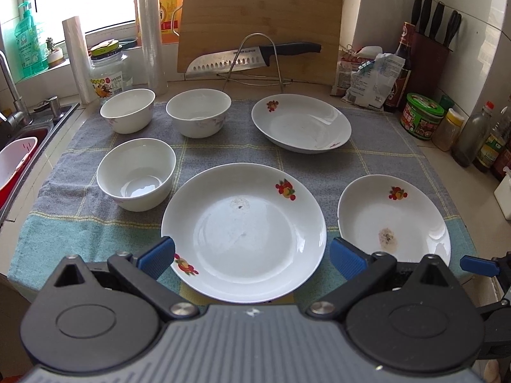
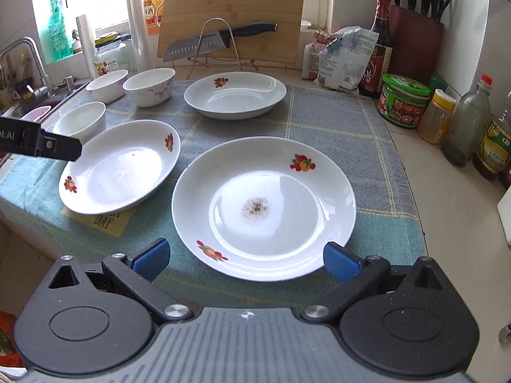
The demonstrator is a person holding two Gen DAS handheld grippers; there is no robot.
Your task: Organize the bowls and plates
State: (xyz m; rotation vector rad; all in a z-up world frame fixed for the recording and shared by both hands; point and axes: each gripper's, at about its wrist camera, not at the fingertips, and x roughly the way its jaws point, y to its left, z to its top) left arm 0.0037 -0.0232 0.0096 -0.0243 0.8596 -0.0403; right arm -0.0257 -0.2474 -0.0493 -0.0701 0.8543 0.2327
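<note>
- Six white dishes on one blue-grey and teal checked cloth (image 1: 223,150) spread over the counter.
- Bamboo cutting board (image 1: 260,22) upright at 12 o'clock, black-handled knife (image 1: 252,56) lying across a wire rack in front of it.
- Near white plate with fruit prints (image 1: 244,233) at centre of the left wrist view, bare, between the left gripper's fingers but untouched.
- Stained white plate with fruit prints (image 2: 263,207) at 3 o'clock of it, brown speckled patch in the well; sits ahead of the right gripper, no contact.
- Far white plate with fruit prints (image 1: 301,123) at 1 o'clock on the cloth.
- Three white ceramic bowls: front bowl (image 1: 136,174) at 9 o'clock, two back bowls (image 1: 127,110) (image 1: 198,111) side by side at 11 o'clock, all upright and apart.
- Left gripper (image 1: 252,255): blue-padded tongs wide, holding nothing.
- Right gripper (image 2: 247,260): tongs wide, holding nothing.
</note>
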